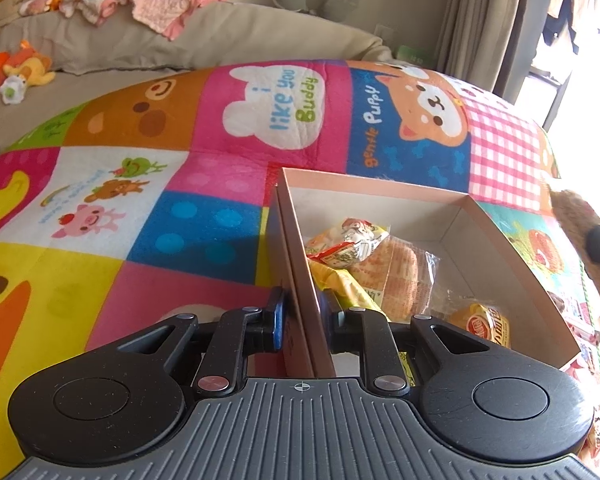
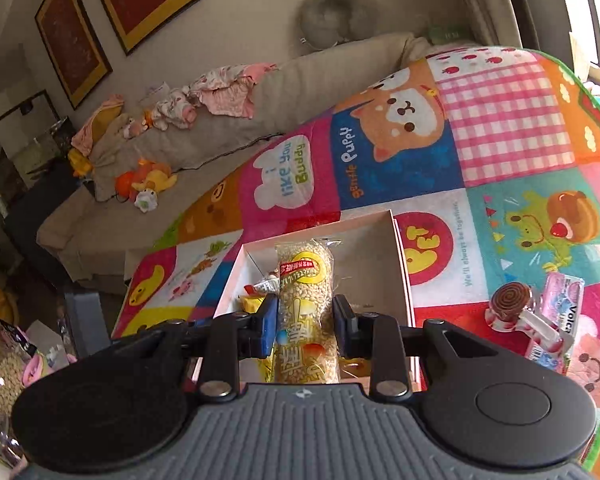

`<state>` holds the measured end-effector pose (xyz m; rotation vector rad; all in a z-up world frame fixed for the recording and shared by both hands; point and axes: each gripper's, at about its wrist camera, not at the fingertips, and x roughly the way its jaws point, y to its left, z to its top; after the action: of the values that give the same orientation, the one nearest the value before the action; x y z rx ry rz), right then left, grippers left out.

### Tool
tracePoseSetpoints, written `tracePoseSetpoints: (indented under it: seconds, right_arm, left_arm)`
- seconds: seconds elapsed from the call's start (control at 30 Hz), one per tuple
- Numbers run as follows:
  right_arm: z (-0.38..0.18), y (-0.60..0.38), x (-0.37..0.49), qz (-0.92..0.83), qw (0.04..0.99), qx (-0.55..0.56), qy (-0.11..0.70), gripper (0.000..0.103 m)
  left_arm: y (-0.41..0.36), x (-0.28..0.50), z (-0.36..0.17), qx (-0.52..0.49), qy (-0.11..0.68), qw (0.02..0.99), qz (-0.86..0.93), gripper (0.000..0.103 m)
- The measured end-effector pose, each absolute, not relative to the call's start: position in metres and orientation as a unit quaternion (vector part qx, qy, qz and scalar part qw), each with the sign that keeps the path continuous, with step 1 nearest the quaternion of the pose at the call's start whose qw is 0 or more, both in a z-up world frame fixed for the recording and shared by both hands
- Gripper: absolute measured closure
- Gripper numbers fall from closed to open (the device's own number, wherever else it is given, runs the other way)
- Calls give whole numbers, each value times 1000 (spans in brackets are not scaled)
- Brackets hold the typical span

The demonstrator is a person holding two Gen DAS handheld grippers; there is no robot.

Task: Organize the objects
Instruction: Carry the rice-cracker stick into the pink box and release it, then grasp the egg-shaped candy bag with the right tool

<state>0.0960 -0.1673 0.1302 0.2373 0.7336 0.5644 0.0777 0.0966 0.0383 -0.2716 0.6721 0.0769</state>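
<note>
Patchwork cartoon blanket (image 1: 228,184) spread over a bed, printed with "i like you Buddy" on a white bear shape and "gentle Puppy" beside a shiba dog face; in the right wrist view, also "We'll always be together." next to a frog panel at 3 o'clock. On the blanket, an open pink cardboard box (image 1: 452,216) holding wrapped snacks: a biscuit pack (image 1: 396,276), a yellow packet (image 1: 484,326) with red Chinese lettering, not legible. Left gripper (image 1: 302,316) clamped on the box's near left wall, one pad outside, one inside. Right gripper (image 2: 305,322) closed on a clear puffed-grain snack bar (image 2: 306,312) with a yellow and red Chinese label, held above the box (image 2: 384,264). At 3 o'clock from it, lying on the blanket, a spiral lollipop (image 2: 510,304) and a pink packet (image 2: 560,320) reading "Volca", the rest cut off. At 10 o'clock, plush toys (image 2: 146,182) on a beige sheet.
</note>
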Motion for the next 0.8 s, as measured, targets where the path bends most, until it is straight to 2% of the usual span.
tracePoseSetpoints:
  seconds: [0.2, 0.37, 0.43, 0.57, 0.73, 0.8]
  right_arm:
    - [109, -134, 130, 233, 885, 155, 373, 74]
    - [102, -129, 135, 231, 887, 165, 364, 67]
    - [106, -132, 131, 229, 895, 156, 350, 58]
    - [116, -148, 117, 214, 916, 127, 314, 46]
    - [112, -192, 91, 171, 941, 77, 281, 21]
    - [103, -215, 75, 137, 950, 48, 276, 16]
  left_arm:
    - [99, 77, 37, -142, 324, 935, 35, 81]
    - [100, 76, 35, -149, 321, 935, 34, 80]
    - [100, 76, 35, -151, 321, 934, 34, 81]
    - [100, 75, 35, -154, 320, 934, 36, 81]
    - [100, 74, 35, -158, 321, 933, 36, 80]
    - [99, 74, 36, -152, 322, 934, 37, 80]
